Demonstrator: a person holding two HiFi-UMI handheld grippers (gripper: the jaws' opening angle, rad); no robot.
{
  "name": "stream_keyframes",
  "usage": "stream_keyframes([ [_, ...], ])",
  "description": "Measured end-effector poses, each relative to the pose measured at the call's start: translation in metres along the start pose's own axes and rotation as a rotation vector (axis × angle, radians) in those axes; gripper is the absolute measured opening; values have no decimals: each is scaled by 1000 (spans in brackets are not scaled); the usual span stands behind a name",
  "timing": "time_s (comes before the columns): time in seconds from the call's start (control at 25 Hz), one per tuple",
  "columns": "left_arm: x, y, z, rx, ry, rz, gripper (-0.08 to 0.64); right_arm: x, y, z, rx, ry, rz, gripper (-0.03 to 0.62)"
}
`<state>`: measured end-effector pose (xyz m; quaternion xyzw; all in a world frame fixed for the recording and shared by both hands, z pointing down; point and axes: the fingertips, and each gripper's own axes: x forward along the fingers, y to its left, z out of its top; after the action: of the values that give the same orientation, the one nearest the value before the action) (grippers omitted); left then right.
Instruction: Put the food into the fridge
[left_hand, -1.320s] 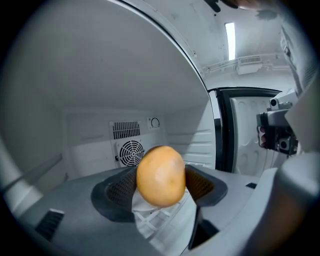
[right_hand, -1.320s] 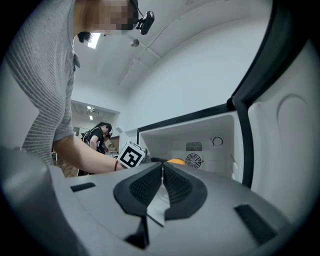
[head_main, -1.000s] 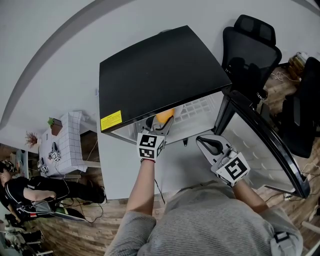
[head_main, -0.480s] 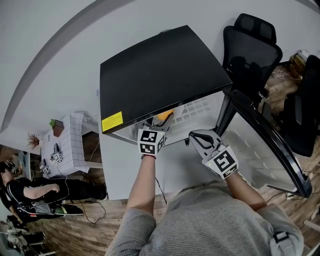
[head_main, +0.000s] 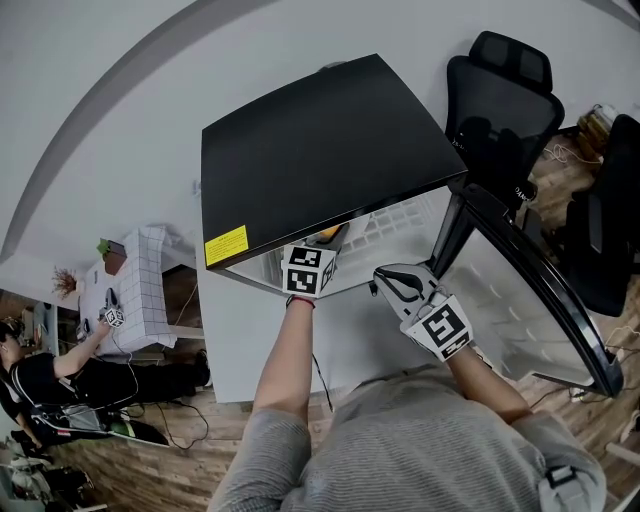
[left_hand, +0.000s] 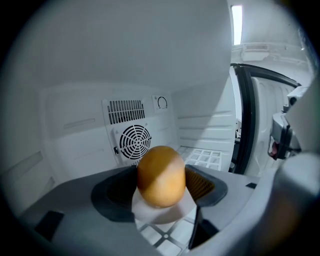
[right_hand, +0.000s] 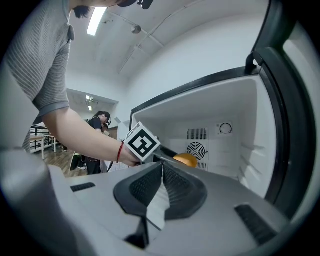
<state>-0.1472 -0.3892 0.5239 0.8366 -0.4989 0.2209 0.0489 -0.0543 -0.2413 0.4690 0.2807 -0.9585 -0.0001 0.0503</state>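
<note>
Left gripper (left_hand: 161, 194) grips the round orange food (left_hand: 160, 172), held inside the open fridge (head_main: 330, 140) at 12 o'clock, above the white shelf (left_hand: 206, 157), likely for set-down. Right gripper (right_hand: 161, 186) is empty, jaws closed, at 3 o'clock, clear of the opening.

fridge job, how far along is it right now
Done: the fridge has its door open. In hand: the left tool is shut on the round orange food, holding it inside above the white shelf. The right tool is shut, empty, outside. Left: set the food down, let go, pull out, probably close the door.
</note>
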Motion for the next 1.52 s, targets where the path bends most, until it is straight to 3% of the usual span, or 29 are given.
stream_keyframes([
  [0.32, 12, 1, -11, -8, 69, -8, 311, 1, 1, 0, 8, -10, 0, 14],
  [0.6, 13, 2, -11, 10, 59, -1, 312, 0, 4, 2, -20, 29, 12, 14],
  [1.24, -4, 7, 1, 8, -6, 21, 313, 1, 7, 3, -12, 8, 9, 14],
  [1.52, -27, 7, 9, -10, -77, 56, 313, 1, 9, 2, -26, 24, 15, 14],
])
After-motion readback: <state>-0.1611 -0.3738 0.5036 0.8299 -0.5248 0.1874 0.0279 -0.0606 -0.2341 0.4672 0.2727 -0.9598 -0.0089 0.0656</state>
